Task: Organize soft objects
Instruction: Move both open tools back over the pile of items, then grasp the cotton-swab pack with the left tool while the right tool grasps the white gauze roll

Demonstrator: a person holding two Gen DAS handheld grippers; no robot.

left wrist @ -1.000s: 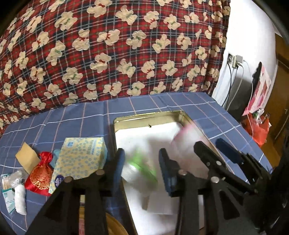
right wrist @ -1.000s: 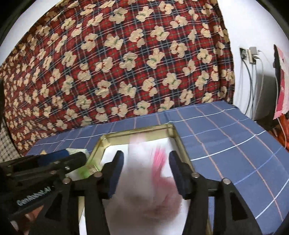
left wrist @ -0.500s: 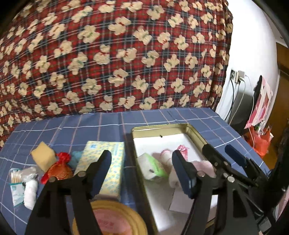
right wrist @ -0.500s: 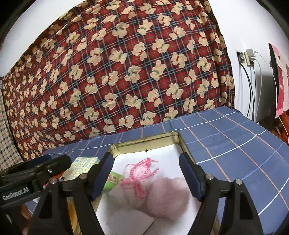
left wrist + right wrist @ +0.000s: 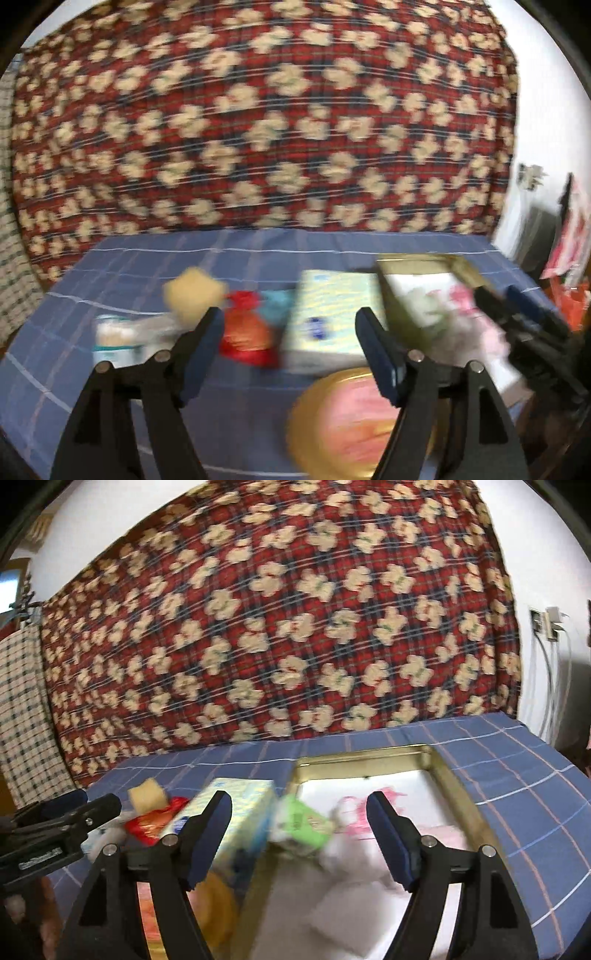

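— Both grippers have pulled back from the gold tin since half a second ago, and the left gripper [image 5: 290, 345] now looks more to the left side of the blue checked cloth [image 5: 207, 258]. Its view is blurred.

— How do the fingers stand?

— On the left gripper they are spread wide, with nothing between them. The right gripper [image 5: 299, 827] is also spread wide and empty; its fingers [image 5: 388, 834] frame the lower centre of its own view.

— Where are the soft things?

— In the right wrist view, the gold tin [image 5: 448, 775] sits at the centre right. Inside it lie a green packet [image 5: 301, 821] at the left wall, a white bundle with pink string [image 5: 351, 812] beside it, and something pale pink [image 5: 447, 834] further right. Outside the tin, just beside its left wall, stands a tissue box [image 5: 236, 812] with a light pattern.

— And the other things, not yet in the tin?

— In the left wrist view, at the centre left, I see a yellow sponge [image 5: 194, 295], a red pouch [image 5: 245, 336], something teal [image 5: 275, 306] behind it, and a clear packet [image 5: 118, 338] at the far left; the blur hides what is in it. A round gold lid [image 5: 354, 417] with pink top is at the lower centre. Behind all hangs a red plaid blanket [image 5: 258, 110] with cream bears.
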